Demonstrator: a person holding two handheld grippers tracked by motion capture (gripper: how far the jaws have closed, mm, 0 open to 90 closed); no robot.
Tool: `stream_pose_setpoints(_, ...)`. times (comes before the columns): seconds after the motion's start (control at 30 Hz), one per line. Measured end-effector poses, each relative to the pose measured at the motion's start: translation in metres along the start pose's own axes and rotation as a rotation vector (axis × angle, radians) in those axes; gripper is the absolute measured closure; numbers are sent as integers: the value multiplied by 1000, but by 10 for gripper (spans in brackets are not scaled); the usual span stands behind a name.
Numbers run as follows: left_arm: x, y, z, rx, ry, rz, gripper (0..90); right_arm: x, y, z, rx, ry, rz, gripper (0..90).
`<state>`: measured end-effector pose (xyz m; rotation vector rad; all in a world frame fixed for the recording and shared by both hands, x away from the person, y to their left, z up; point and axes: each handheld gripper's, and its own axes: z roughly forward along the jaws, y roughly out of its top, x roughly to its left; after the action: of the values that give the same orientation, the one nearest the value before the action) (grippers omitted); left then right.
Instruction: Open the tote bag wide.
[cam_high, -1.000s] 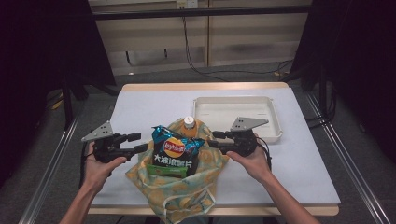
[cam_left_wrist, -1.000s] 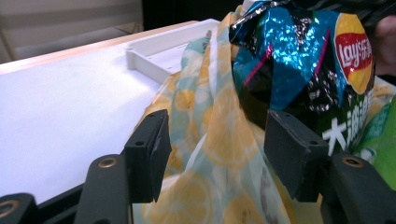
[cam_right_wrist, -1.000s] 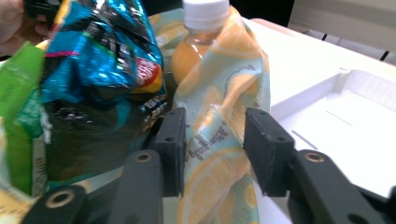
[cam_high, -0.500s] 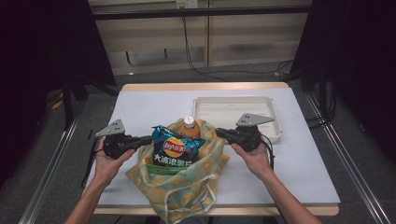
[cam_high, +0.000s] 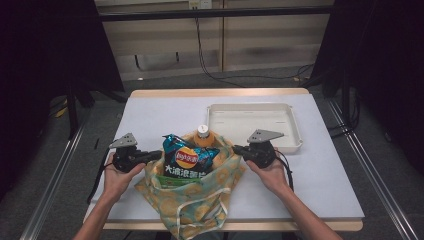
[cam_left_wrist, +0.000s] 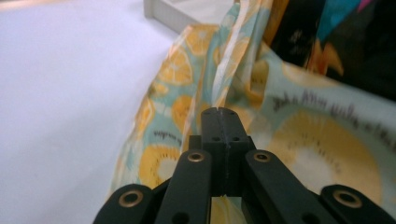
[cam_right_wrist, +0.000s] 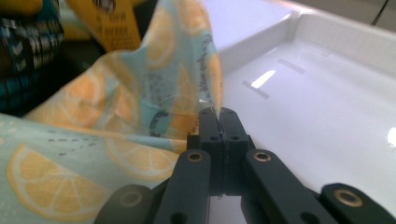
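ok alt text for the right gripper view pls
The right gripper, its black jaws shut, pinches the edge of a lemon-print cloth bag that fills the left of the frame. A white tray lies behind and to the right, and a dark snack packet sits inside the bag at upper left.

Each hand carries a black gripper: the left gripper (cam_high: 150, 156) and the right gripper (cam_high: 239, 149) both have a chunky dark body topped by a grey three-cornered plate, with a black cable trailing from the body. Seen close in the gripper views, each pair of jaws is matte black, built from flat linkage bars joined by brass-coloured ringed pivots (small screw holes dot the blocky tips). The person's forearms are bare, with no sleeves or gloves visible in the high view.
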<state>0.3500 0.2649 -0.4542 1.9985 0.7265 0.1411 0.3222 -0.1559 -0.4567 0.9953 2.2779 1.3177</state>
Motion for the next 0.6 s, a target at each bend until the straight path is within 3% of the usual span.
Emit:
stream_pose_setpoints(0.13,0,-10,-8,-3,-30,-10,900,3,-7,1,9,31,6,900)
stream_pose_setpoints(0.3,-2,-21,-8,21,-32,-2,900,11,-10,3,16,79,-4,897)
stream_pose_setpoints(0.6,0,-35,-11,49,-37,-8,900,11,-20,19,73,88,-11,897)
